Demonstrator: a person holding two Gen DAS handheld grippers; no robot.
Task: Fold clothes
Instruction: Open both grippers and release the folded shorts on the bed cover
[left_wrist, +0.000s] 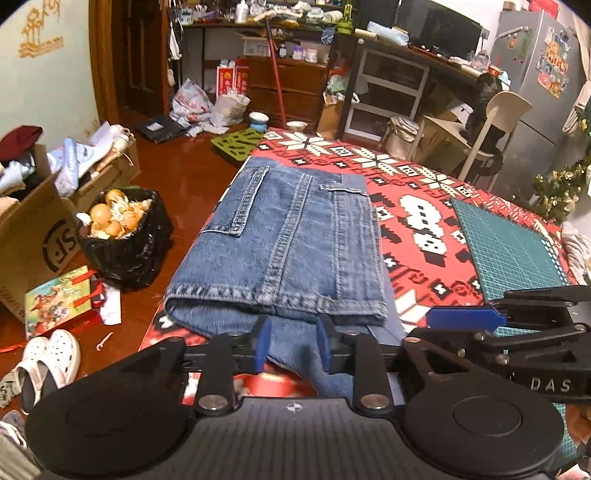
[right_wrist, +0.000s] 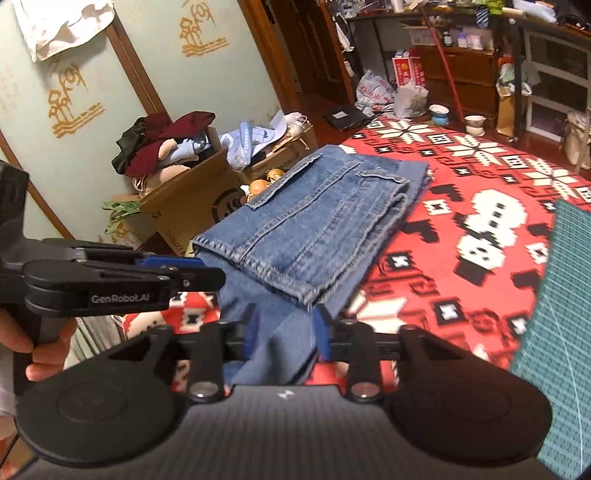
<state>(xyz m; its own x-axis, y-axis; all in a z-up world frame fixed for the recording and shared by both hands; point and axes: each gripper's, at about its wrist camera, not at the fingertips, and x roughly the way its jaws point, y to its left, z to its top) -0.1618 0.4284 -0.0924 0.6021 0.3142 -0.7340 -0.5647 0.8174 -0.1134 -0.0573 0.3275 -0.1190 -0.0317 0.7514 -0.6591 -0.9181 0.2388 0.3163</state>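
Folded blue jeans (left_wrist: 288, 236) lie on a desk (left_wrist: 424, 206) covered in a red, white and black patterned cloth, close to its left edge. A loose lower layer of denim trails from the folded stack toward the viewer. The left tongs (left_wrist: 291, 347) are narrowed onto this trailing denim, blue fingertips (left_wrist: 263, 343) pressing either side of it. The right tongs (right_wrist: 284, 339) pinch the same trailing layer, just beside the left ones. Seen from the right wrist, the left tool's side reads "GenRobot.AI". Seen from the left wrist, the right tool shows the letters "DAS". A green cutting mat (left_wrist: 509, 243) lies to the right of the jeans.
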